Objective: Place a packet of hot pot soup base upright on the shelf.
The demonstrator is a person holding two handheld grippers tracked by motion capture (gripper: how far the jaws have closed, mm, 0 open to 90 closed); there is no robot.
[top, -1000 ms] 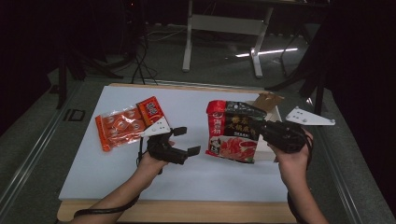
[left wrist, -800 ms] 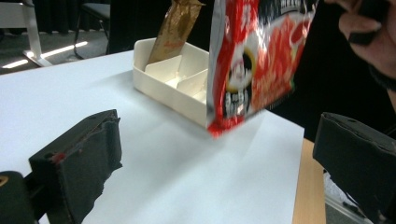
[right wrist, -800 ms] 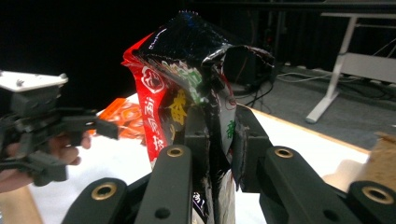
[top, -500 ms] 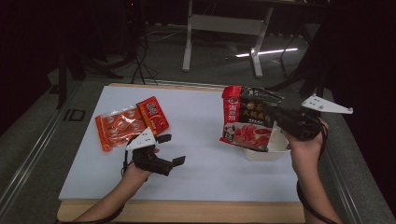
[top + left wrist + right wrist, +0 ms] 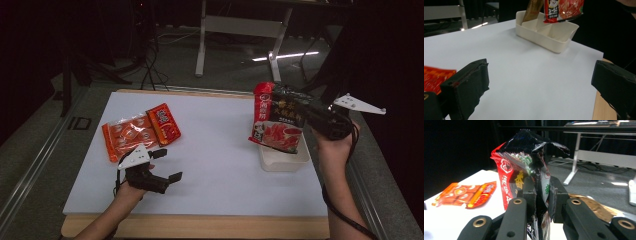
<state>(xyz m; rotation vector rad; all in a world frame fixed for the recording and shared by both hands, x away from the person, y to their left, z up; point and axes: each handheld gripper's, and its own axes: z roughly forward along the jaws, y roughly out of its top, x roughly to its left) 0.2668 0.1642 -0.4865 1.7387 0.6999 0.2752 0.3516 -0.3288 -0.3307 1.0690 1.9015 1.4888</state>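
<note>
My right gripper (image 5: 306,114) is shut on the side of a red and black snack packet (image 5: 276,117) and holds it upright in the air, just over a white divided bin (image 5: 286,163). In the right gripper view the crumpled packet (image 5: 524,157) is clamped between the black fingers (image 5: 529,192). My left gripper (image 5: 169,164) rests low at the near left of the table, open with nothing in it. Its view looks between wide-apart fingers (image 5: 466,85) toward the bin (image 5: 541,40), with the packet's lower edge (image 5: 564,8) hanging above it.
Two orange-red snack packets (image 5: 140,132) lie flat at the left of the white table top, also seen as orange packets (image 5: 464,193). A brown packet (image 5: 532,10) stands in the bin's far compartment. Beyond the table's far edge are desk legs and cables on the floor.
My right gripper has lifted the red and black packet and carried it right, over the white bin. My left gripper has drawn back toward the near left edge and sunk lower.
</note>
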